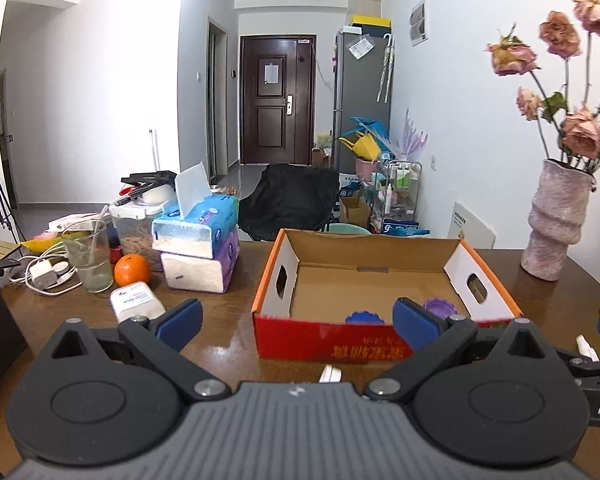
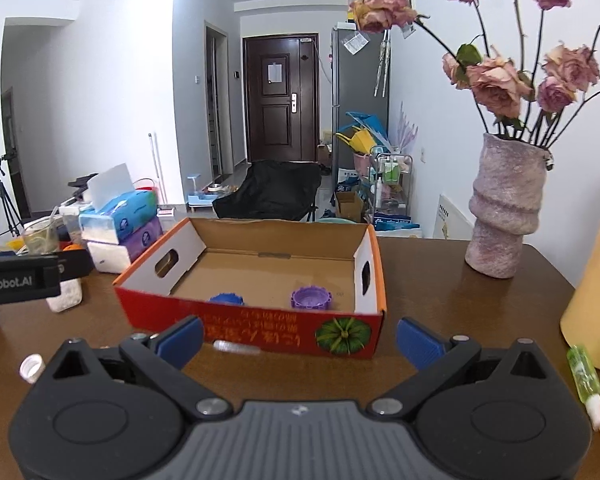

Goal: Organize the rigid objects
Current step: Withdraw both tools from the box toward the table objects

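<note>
An open red cardboard box (image 1: 320,340) (image 2: 268,330) sits mid-table with a blue toothed ring (image 1: 364,317) (image 2: 227,299) and a purple toothed ring (image 1: 440,306) (image 2: 311,298) on its floor. My left gripper (image 1: 298,324) is open and empty just in front of the box's near wall. My right gripper (image 2: 299,342) is also open and empty, facing the same wall from the right. A small white cap (image 1: 331,374) (image 2: 32,367) lies on the table before the box. A clear tube (image 2: 236,347) rests against the box front.
Left of the box are a white bottle (image 1: 136,300), an orange (image 1: 132,270), a glass (image 1: 88,256) and stacked tissue packs (image 1: 198,240). A vase of dried roses (image 2: 504,208), a yellow bottle (image 2: 596,292) and a small green bottle (image 2: 584,376) stand on the right.
</note>
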### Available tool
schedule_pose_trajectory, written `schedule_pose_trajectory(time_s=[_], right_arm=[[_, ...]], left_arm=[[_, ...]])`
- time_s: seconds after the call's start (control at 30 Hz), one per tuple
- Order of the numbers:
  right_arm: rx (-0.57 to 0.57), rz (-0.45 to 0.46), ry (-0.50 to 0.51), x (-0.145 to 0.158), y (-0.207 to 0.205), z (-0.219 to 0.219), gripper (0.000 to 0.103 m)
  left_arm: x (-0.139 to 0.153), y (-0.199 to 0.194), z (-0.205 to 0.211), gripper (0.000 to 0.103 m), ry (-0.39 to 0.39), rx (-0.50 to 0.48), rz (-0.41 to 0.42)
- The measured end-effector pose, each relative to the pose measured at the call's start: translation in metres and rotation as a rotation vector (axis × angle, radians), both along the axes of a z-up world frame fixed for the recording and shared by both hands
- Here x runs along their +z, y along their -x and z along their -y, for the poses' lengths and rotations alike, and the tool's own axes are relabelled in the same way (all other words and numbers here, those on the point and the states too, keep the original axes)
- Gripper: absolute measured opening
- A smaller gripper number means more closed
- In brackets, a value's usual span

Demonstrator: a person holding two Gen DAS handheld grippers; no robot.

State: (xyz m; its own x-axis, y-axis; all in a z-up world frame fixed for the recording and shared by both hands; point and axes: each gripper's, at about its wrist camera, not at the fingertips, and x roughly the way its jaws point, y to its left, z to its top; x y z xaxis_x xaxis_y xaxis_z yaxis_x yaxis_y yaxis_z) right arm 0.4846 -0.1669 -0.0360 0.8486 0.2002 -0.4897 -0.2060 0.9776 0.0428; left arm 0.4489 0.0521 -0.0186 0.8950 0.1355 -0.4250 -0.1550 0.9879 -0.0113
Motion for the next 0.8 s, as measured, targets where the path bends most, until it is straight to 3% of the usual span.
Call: schedule_pose_trajectory(time_s=[0.33, 0.8], right_arm=[[0.004, 0.000, -0.005, -0.006, 0.068, 0.007, 0.103], [-0.019, 0.000, -0.002, -0.023, 0.127, 0.023, 0.103]], left_arm=[[-0.008, 0.073, 0.005, 0.103, -0.014, -0.017, 0.009], [-0.040, 0.129, 0.003, 0.103, -0.018, -0.010, -0.025]])
